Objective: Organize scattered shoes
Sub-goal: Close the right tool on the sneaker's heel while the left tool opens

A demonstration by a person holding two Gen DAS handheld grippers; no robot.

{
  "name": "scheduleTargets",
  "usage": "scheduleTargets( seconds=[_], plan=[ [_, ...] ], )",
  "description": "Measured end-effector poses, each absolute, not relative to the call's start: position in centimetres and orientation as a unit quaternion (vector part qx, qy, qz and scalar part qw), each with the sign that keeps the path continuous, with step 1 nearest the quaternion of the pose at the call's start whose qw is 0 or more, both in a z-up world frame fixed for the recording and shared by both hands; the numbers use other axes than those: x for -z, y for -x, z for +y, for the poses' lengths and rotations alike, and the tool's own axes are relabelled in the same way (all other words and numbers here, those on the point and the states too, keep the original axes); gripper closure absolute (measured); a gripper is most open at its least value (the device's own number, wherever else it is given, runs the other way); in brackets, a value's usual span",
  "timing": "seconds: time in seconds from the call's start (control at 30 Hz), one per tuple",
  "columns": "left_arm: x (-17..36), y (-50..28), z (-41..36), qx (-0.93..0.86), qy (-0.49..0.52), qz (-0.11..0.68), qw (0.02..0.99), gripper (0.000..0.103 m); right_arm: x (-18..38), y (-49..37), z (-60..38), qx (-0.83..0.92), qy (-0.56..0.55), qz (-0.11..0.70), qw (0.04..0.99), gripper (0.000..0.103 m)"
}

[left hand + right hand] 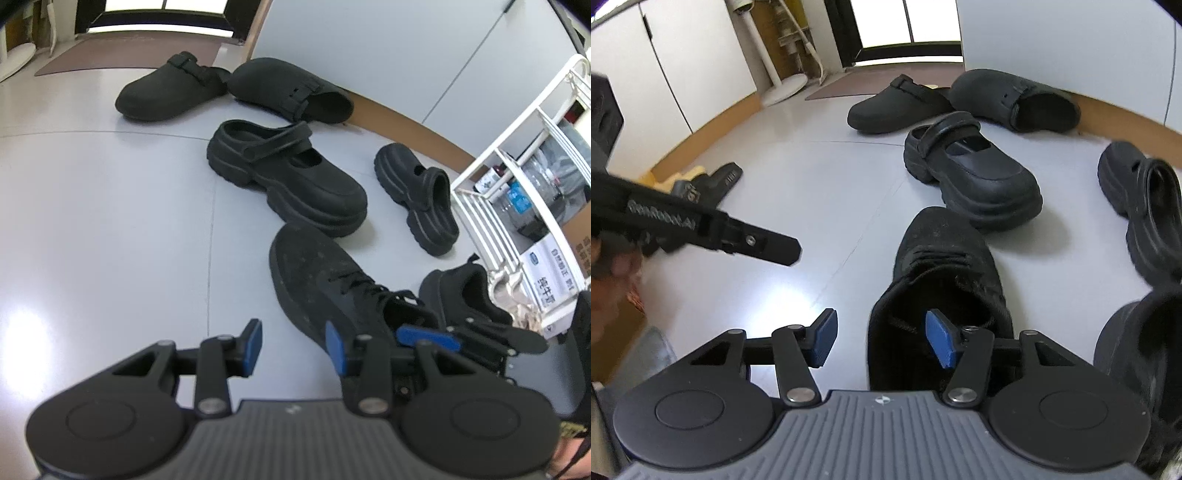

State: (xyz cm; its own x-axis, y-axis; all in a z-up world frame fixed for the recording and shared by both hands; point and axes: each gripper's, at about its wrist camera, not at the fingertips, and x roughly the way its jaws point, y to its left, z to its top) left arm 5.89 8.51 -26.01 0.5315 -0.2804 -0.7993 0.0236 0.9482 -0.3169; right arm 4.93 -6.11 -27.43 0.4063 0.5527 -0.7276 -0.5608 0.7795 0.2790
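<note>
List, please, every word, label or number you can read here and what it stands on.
"纯牛奶" (probably; it lies sideways): white carton in the white rack; its small print is blurred.
Cardboard box: printed characters, too blurred to read.
Bottle label: too small to read.
Left gripper, side lettering: too blurred to read.
Slipper: marks unreadable.

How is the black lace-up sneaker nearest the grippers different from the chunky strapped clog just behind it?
The sneaker closes with laces over a fuzzy, speckled upper; the clog has a smooth upper and a strap over its opening. The sneaker's sole looks slim, while the clog's is thick and ridged. The sneaker's toe points away from the camera; the clog's points towards it and right. Both are black and stand upright on the floor.
</note>
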Motion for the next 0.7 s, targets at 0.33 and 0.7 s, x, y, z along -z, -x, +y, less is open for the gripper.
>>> scheduleTargets(
  seconds=[0.33,0.7],
  plan=[
    [26.7,-5.3,8.4,0.087,0.134,0.490,0.857,0.061,27.5,-4.3,-5.7,-0.385,0.064,0.386,0.836,0.084],
    [26.9,-5.4,8.0,0.090,0.129,0.494,0.855,0.061,27.4,-3.9,-6.5,-0.467,0.120,0.342,0.806,0.087]
  ],
)
